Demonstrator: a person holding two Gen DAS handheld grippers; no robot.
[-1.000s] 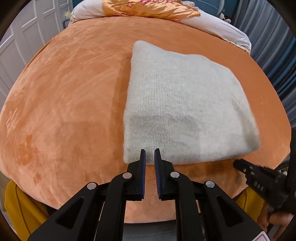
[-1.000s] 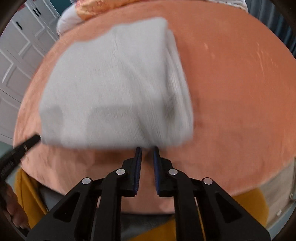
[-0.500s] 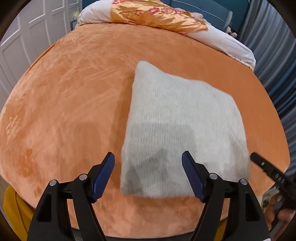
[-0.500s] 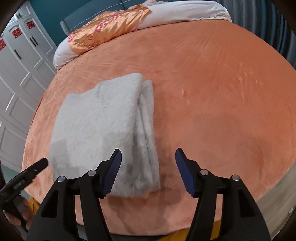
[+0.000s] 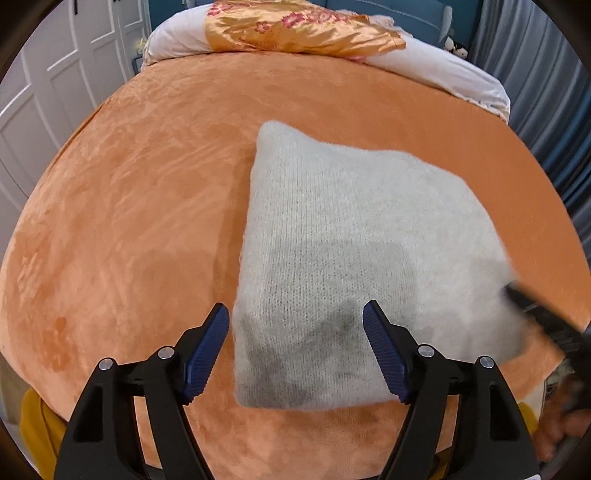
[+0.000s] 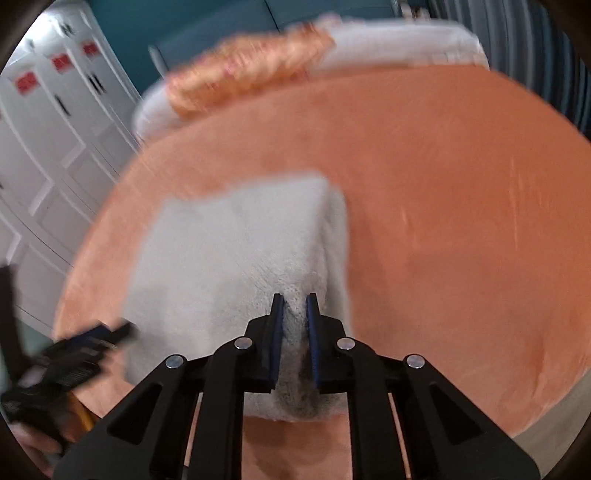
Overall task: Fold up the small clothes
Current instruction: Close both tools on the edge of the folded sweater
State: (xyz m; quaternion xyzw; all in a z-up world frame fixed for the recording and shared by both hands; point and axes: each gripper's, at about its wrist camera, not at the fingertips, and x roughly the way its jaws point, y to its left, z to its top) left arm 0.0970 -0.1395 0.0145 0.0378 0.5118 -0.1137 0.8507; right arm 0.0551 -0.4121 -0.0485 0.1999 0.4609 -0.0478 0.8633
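Since half a second ago right gripper [image 6: 294, 308] has gone from spread to closing, pads pinching the near edge of the folded grey knit [image 5: 354, 258]. Left gripper [image 5: 295, 350] hangs wide open, holding nothing, knit's near-left corner between its fingers. Knit lies on orange bedspread [image 5: 129, 221]; pillows [image 5: 295, 29] at 12 o'clock.

Left gripper [image 5: 295, 347] angles steeply down, jaws wide apart. Right gripper [image 6: 294, 314] also angled down, jaws closing, pinching cloth [image 6: 236, 258].
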